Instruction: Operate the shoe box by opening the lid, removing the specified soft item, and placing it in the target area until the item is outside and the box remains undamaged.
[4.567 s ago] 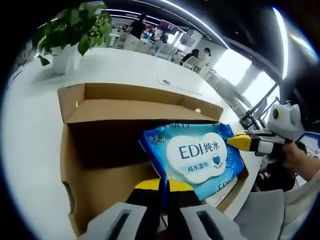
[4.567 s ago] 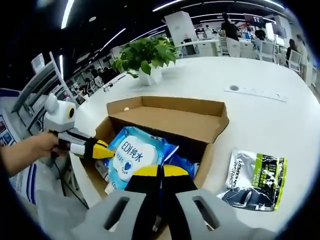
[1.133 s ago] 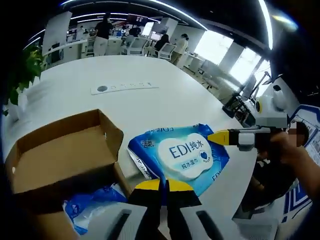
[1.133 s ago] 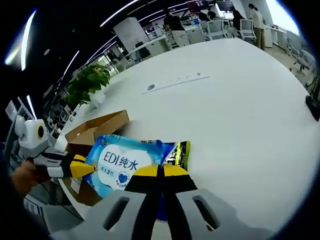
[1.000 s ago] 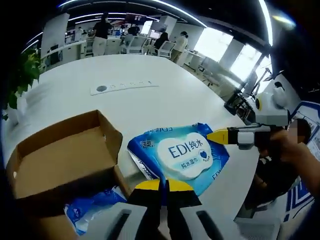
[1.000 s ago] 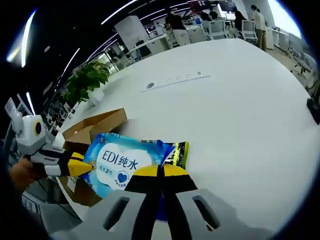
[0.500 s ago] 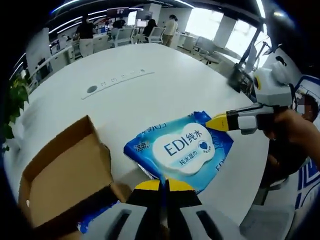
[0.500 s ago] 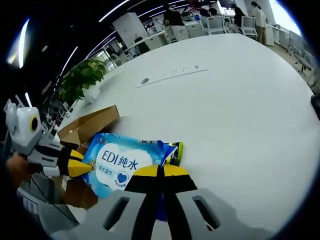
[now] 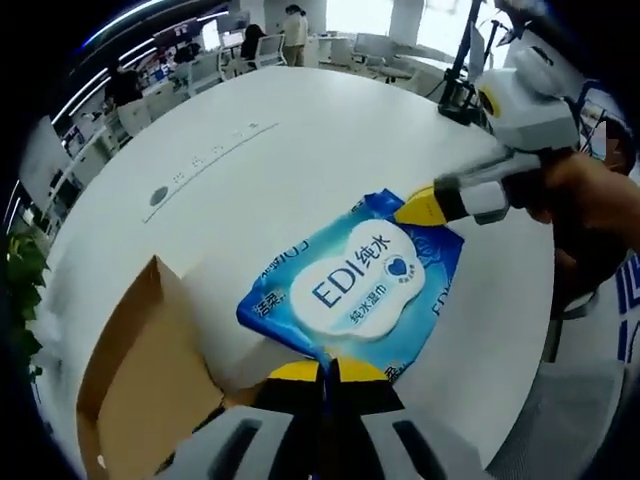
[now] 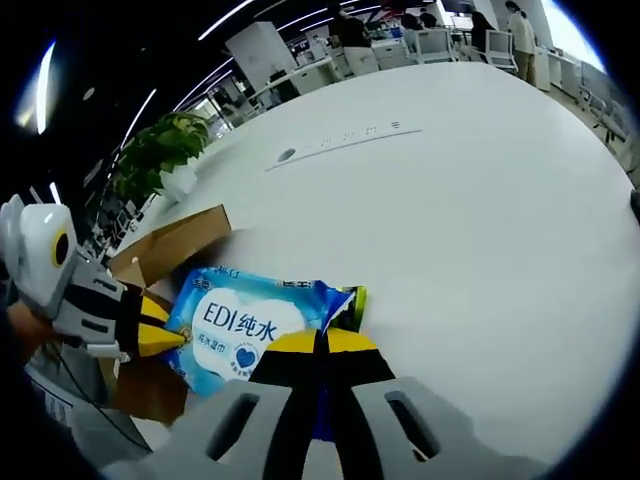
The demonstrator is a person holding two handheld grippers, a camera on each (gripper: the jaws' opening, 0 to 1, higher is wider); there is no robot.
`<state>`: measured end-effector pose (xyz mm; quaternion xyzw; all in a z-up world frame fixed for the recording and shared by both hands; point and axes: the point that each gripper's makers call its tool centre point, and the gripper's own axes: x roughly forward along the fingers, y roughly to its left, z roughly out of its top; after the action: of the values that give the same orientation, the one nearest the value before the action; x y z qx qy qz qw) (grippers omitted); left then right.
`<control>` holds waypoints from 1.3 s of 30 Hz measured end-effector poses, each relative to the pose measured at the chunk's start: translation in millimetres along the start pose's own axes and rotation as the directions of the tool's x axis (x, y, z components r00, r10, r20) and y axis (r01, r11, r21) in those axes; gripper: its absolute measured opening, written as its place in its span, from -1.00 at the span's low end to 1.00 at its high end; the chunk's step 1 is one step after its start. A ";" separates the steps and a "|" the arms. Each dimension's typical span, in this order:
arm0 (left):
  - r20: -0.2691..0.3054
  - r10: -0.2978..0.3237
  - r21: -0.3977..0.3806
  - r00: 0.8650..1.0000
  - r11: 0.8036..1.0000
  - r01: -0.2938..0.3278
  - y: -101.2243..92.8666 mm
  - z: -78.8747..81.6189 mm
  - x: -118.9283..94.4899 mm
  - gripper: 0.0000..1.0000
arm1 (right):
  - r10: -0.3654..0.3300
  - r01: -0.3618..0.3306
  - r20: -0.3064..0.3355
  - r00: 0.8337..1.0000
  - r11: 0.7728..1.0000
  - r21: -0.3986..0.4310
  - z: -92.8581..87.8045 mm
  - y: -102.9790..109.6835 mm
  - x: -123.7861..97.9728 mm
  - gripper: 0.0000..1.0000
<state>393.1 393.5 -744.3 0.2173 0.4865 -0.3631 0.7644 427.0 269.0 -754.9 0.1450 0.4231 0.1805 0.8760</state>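
A blue wet-wipes pack marked EDI hangs low over the white table, held from two sides. My left gripper is shut on its near edge. My right gripper, held by a hand, is shut on the far corner. In the right gripper view the wipes pack lies between my right gripper and my left gripper. The open cardboard shoe box stands left of the pack, its flap up; the box sits just behind the pack in the right gripper view.
A green and black pouch peeks out from under the blue pack. A potted plant stands behind the box. A flat socket strip and a round grommet lie farther out. People and chairs are beyond the table.
Both grippers have carried the wipes pack away from the box and lower over the white table. The box now sits farther left in the left gripper view.
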 end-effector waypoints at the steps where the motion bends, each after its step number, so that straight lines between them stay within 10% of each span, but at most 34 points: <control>1: -0.002 0.001 0.003 1.000 1.000 -0.001 1.0 -0.1 1.5 -0.97 | 0.001 -0.001 0.002 1.000 1.000 0.005 0.2 -0.7 0.6 -1.00; 39: 0.042 0.039 0.090 0.998 0.995 -0.043 -4.8 -8.4 -11.1 -0.78 | -0.027 0.027 0.058 0.998 1.000 0.007 -2.2 -9.6 -11.7 -0.95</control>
<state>381.5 400.0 -737.9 0.2546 0.4495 -0.3734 0.7705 420.4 255.6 -752.1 0.1471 0.3999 0.1630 0.8899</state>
